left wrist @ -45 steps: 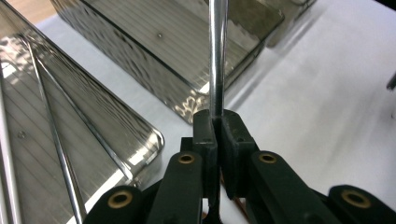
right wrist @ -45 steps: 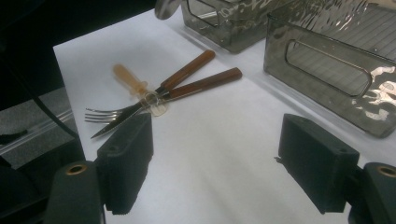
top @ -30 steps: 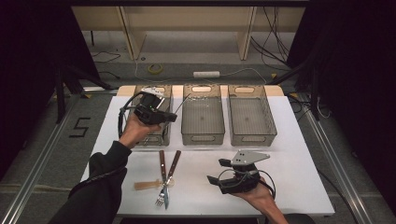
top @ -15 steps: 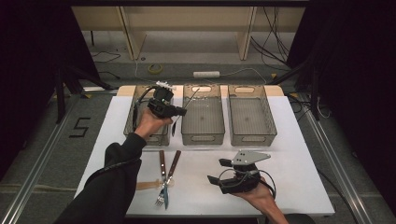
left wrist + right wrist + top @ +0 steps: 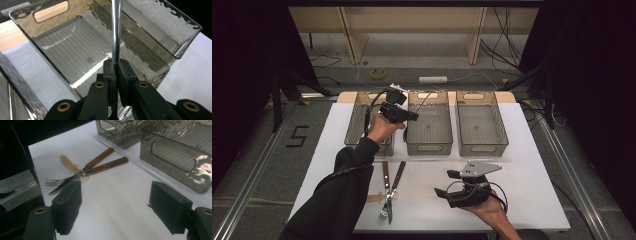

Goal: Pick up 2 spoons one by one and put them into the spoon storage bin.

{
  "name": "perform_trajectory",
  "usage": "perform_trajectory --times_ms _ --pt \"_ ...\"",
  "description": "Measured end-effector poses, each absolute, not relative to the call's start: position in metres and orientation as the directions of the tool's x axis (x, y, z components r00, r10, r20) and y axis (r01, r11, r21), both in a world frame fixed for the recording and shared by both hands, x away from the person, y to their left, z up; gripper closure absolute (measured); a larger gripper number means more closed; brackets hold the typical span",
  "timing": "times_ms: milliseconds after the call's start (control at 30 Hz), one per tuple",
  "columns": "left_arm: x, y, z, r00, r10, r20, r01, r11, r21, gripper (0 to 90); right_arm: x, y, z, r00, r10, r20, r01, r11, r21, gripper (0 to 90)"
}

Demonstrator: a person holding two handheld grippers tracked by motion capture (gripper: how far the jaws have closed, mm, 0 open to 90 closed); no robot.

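**Cutlery being sorted into bins, one piece over the middle bin**

The white bench (image 5: pixel 532 165) carried three clear grey bins in a row at its far side, and a small heap of cutlery lay near its front edge. The step in hand looked like the carry of one piece to a bin: the left tongs (image 5: pixel 412 117) hung above the near left part of the middle bin (image 5: pixel 429 146), just beside the left bin (image 5: pixel 357 112). The right bin (image 5: pixel 479 145) stood apart, with nothing in it that I could see.

The left tongs were pinched shut on a slim metal handle (image 5: pixel 116 30), which rose straight up between the pads in the left gripper view; which kind of piece it was could not be told. The next move, I judged, called for a drop low inside the bin walls before the pads let go, so that the piece would not bounce out.

The right tongs (image 5: pixel 115 210) stood wide open and held nothing, low over bare bench, near a fork (image 5: pixel 56 181), a knife (image 5: pixel 100 168) and a pale plastic spoon (image 5: pixel 71 166) that lay crossed together.
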State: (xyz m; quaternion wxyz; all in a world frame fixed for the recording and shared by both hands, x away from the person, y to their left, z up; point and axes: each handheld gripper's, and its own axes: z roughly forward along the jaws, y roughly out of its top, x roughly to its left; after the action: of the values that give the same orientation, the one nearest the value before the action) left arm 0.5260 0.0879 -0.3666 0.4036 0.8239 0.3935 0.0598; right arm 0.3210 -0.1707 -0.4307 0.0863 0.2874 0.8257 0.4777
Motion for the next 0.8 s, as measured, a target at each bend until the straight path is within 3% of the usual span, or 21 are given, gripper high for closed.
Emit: perform_trajectory --times_ms 800 --pt "0.543 0.069 -0.381 0.660 0.718 -0.221 0.614 -0.347 0.708 84.5 0.320 -0.170 -0.431 -0.823 0.553 0.131 0.392 0.385 0.835 27.2"
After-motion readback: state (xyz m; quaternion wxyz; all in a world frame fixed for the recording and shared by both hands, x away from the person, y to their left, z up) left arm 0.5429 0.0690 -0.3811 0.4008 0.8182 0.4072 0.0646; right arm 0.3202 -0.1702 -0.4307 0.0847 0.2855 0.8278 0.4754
